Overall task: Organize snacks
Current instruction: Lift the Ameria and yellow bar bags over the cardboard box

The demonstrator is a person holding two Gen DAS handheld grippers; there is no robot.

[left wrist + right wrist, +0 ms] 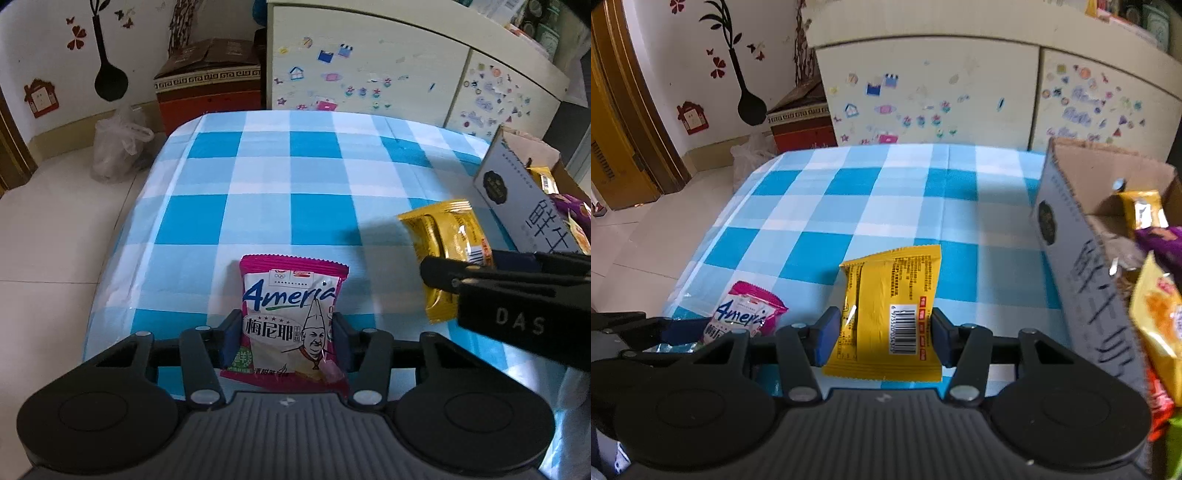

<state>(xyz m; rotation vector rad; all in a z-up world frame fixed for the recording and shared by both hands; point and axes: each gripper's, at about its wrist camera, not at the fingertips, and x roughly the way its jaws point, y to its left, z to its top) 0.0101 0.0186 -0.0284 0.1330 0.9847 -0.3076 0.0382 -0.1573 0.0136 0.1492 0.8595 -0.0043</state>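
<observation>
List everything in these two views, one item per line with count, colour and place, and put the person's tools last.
pink snack packet: one, pink and white, near edge of the table, between the left claw's pads
yellow snack packet: one, yellow with a barcode, on the cloth beside the box, between the right claw's pads
cardboard box: one, white outside, brown inside, right side of the table, holding several snack packets
tablecloth: one, blue and white checks, covering the table
cabinet: one, cream with stickers, behind the table
plastic bag: one, clear, on the floor left of the table
left claw: one, black, shut on the pink snack packet
right claw: one, black, around the yellow snack packet
</observation>
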